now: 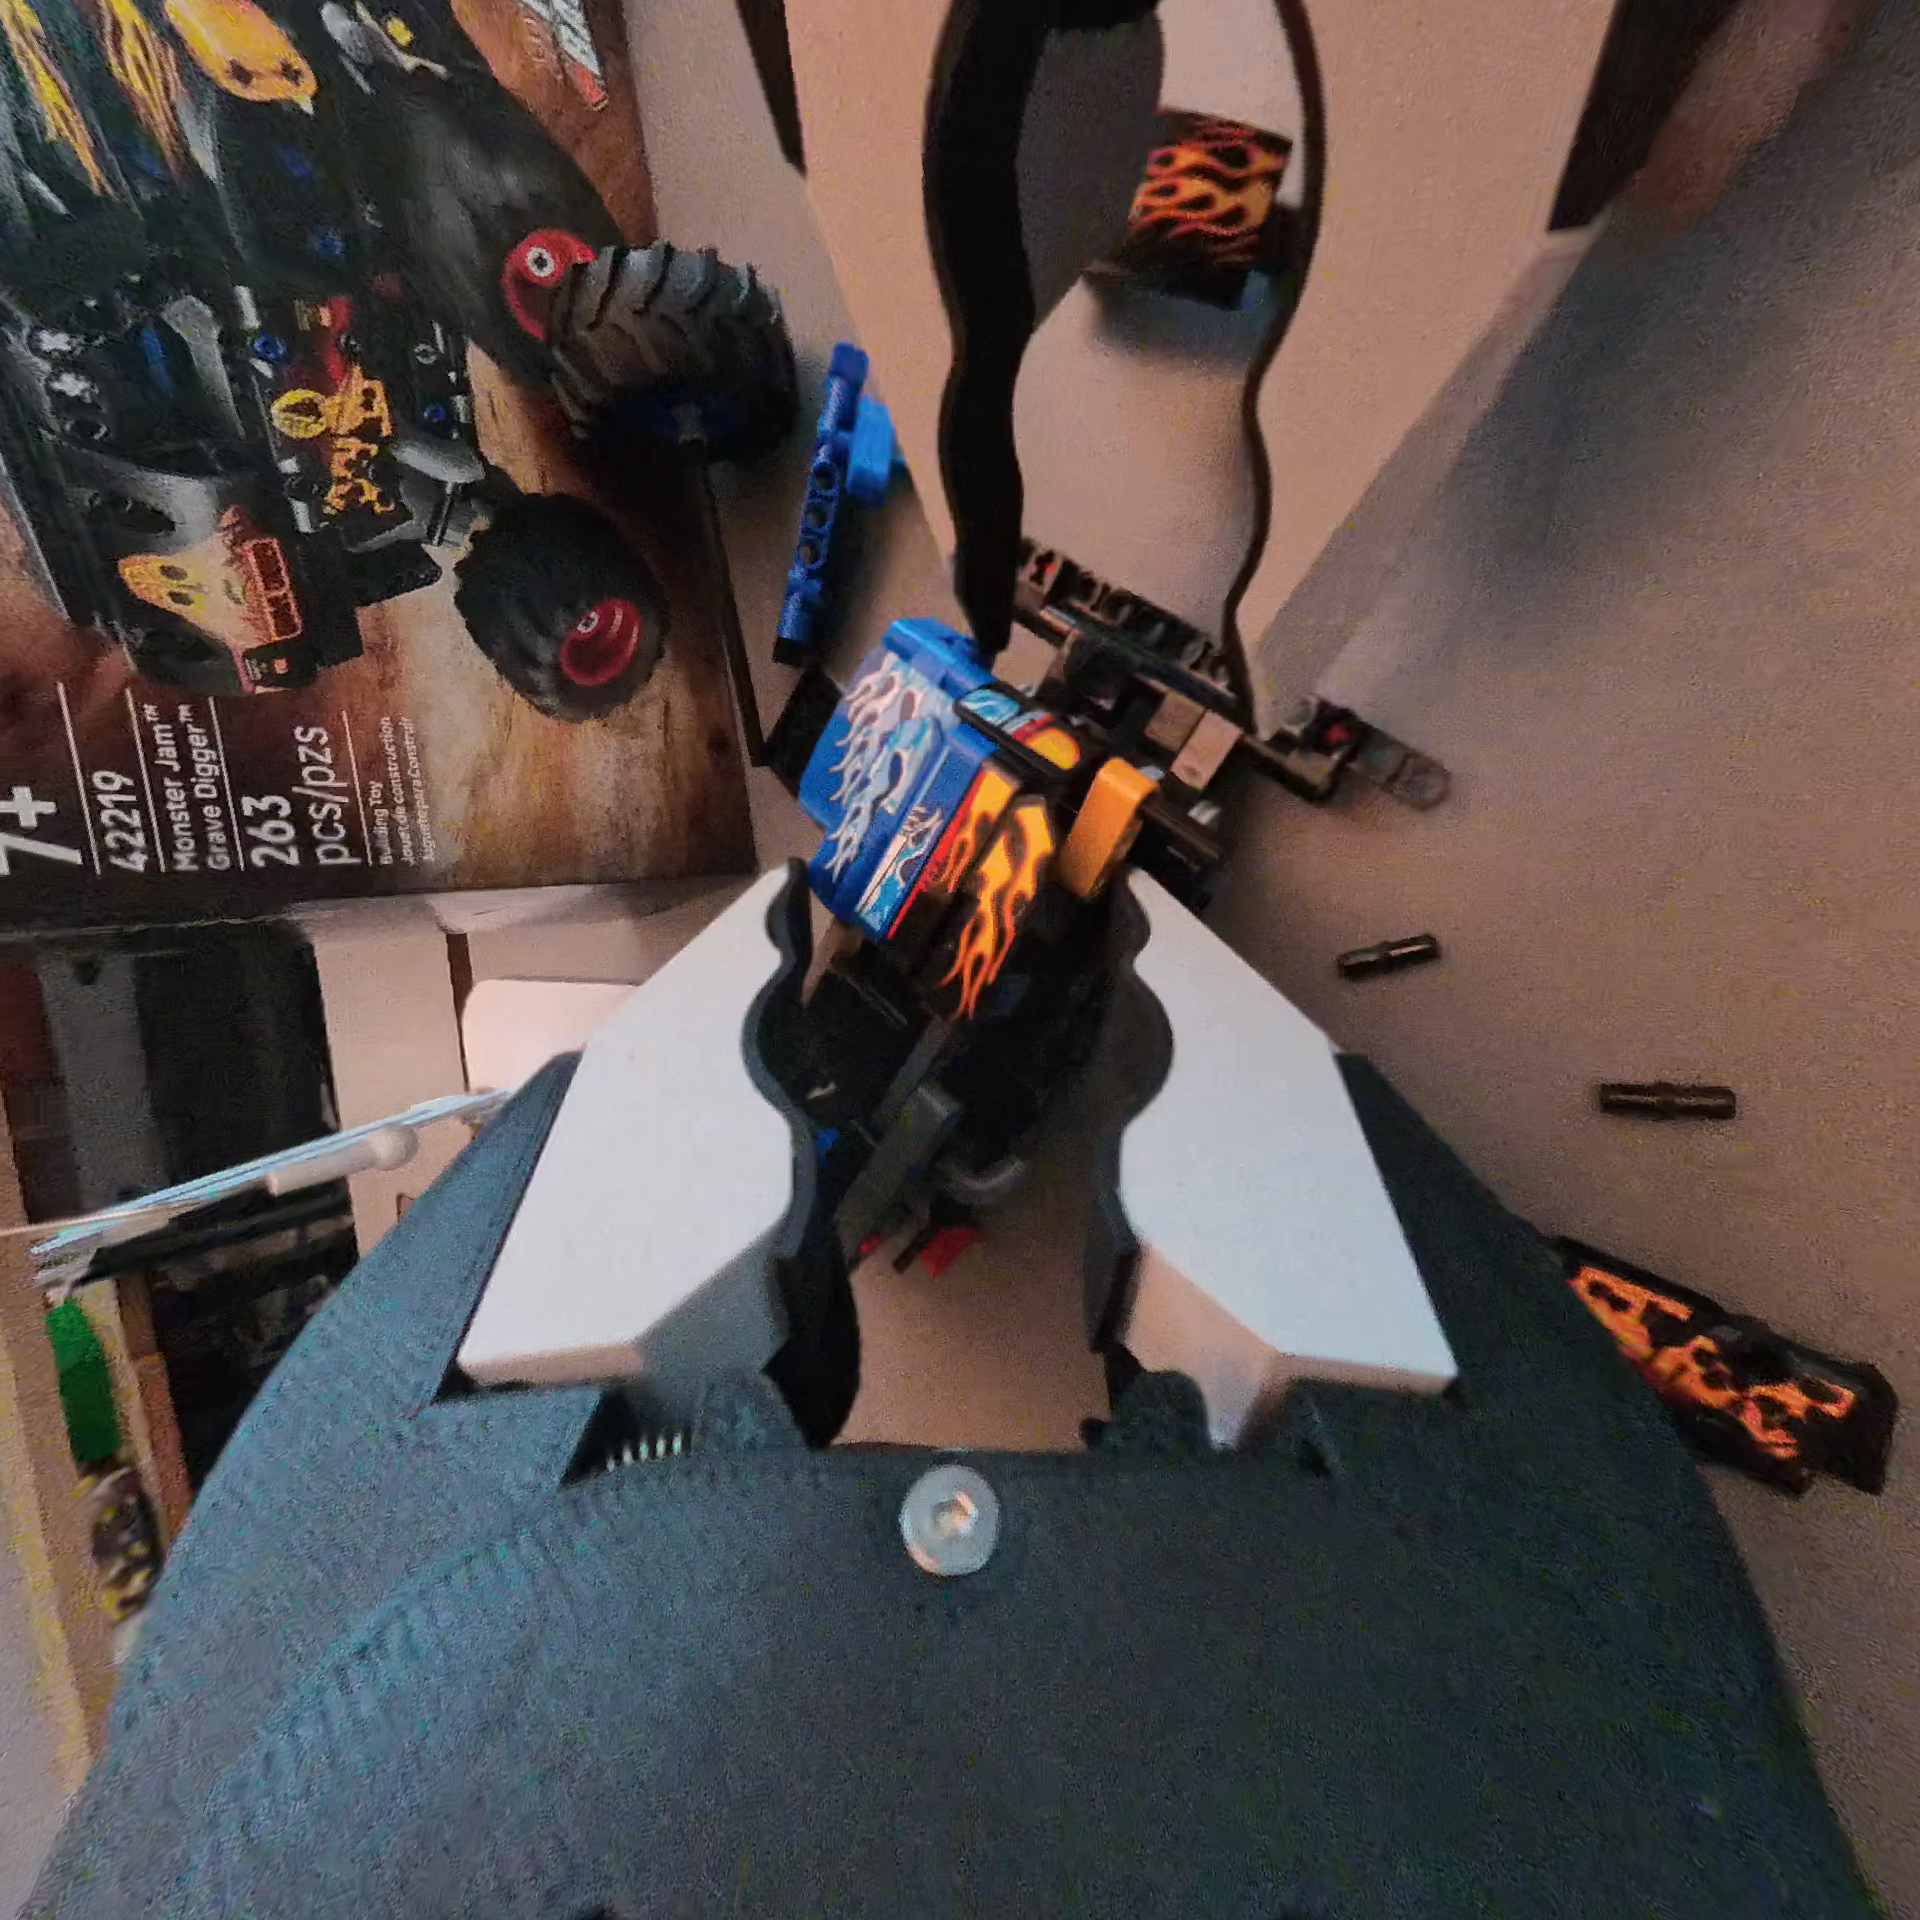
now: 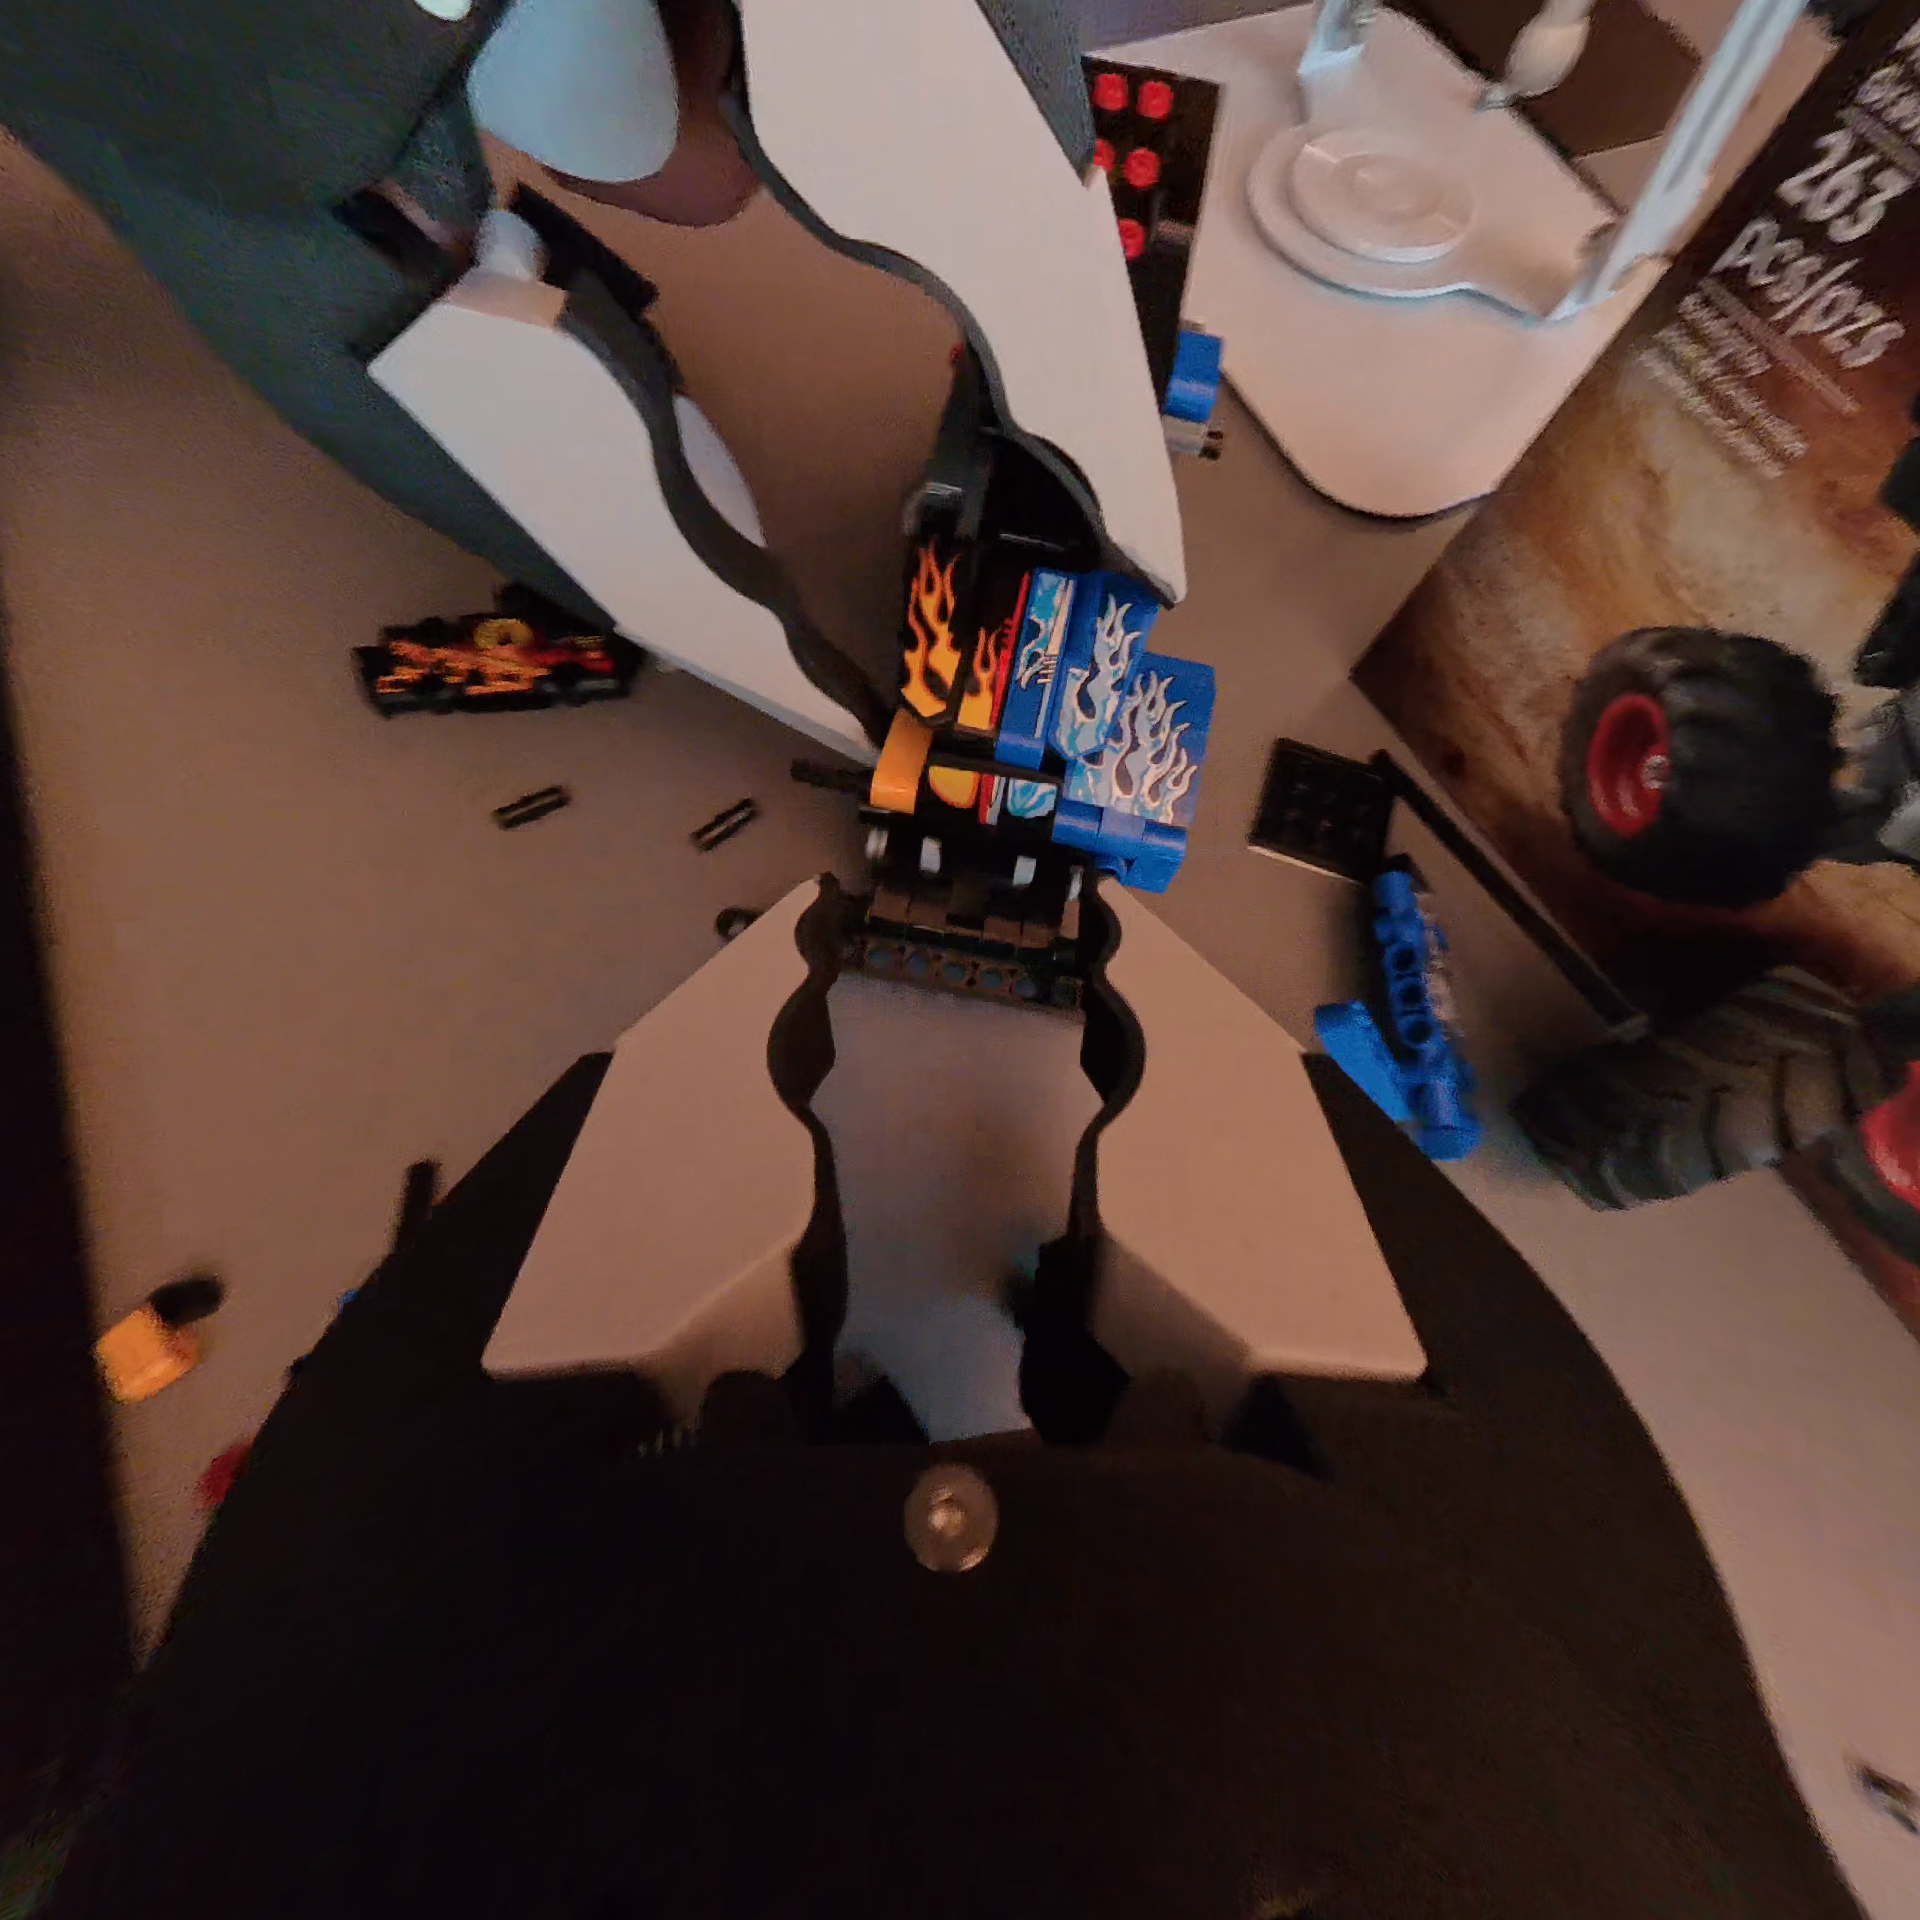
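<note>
A small brick-built toy body [image 1: 935, 821] has blue panels with white flames, black panels with orange flames and a black beam frame. My left gripper [image 1: 961, 904] is shut on its black lower end. My right gripper [image 1: 1112, 665] comes from the top of the left wrist view and clamps the frame at the other end. In the right wrist view the right gripper [image 2: 956, 914] is shut on the black holed beam of the toy body [image 2: 1081, 727]. The left gripper [image 2: 1023, 644] reaches in from the upper left. The body is held above the pale table.
A toy-truck box [image 1: 312, 520] lies at the left with a big black tyre [image 1: 675, 343] and a blue beam [image 1: 831, 488] beside it. Flame-printed black panels [image 1: 1725, 1361] [image 2: 488, 665], black pins [image 1: 1387, 954] [image 1: 1665, 1099] and an orange piece [image 2: 145, 1351] lie loose on the table. Some 4 cm of space lies between my two pairs of fingers. Between my right fingertips and the orange piece [image 2: 145, 1351] there is roughly 15 cm.
</note>
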